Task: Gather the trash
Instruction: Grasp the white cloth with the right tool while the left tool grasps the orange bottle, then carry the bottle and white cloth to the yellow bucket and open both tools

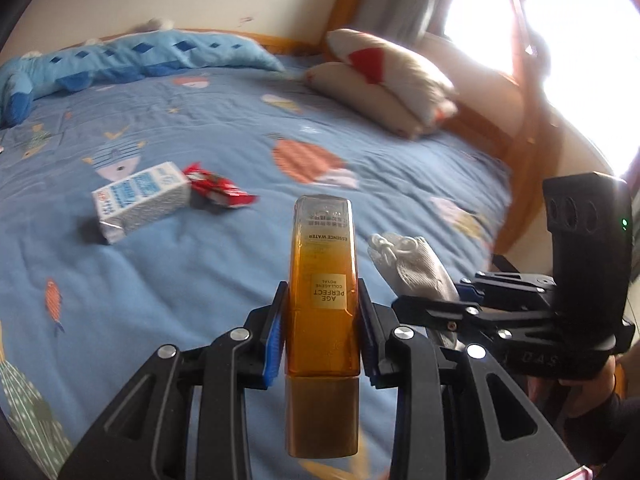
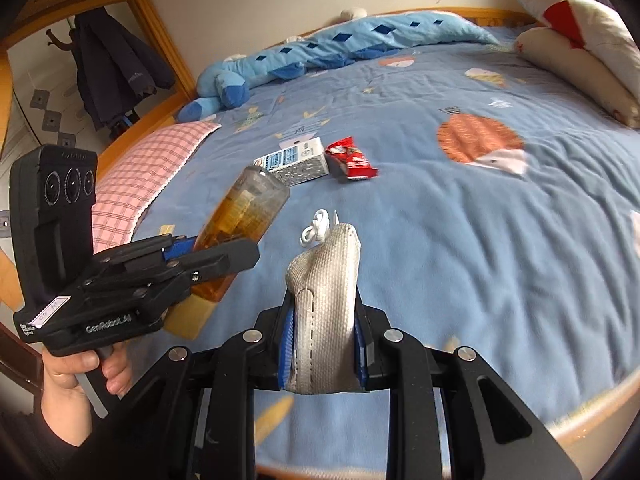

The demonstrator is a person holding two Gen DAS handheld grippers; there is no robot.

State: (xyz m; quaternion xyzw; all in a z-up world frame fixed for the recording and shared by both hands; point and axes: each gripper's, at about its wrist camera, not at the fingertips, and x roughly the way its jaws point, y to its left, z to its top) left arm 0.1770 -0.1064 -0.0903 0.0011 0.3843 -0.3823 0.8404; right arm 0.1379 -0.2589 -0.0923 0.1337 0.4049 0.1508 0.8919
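My left gripper [image 1: 322,320] is shut on an amber bottle [image 1: 323,280] labelled "Age Perfect", held above the blue bedspread [image 1: 180,280]; the bottle also shows in the right wrist view [image 2: 244,216]. My right gripper [image 2: 324,336] is shut on a white woven pouch [image 2: 326,300] with a white cord; the pouch shows beside the bottle in the left wrist view [image 1: 412,268]. A small white-and-blue carton [image 1: 140,202] and a red wrapper [image 1: 218,190] lie side by side on the bed ahead, also seen in the right wrist view: carton [image 2: 296,162], wrapper [image 2: 350,158].
A long blue plush toy [image 2: 320,52] lies along the far wall. Cream-and-red pillows [image 1: 384,80] are stacked at the far right. A pink checked pillow [image 2: 148,168] lies at the left edge. The wooden bed frame [image 1: 516,152] runs along the right, below a bright window.
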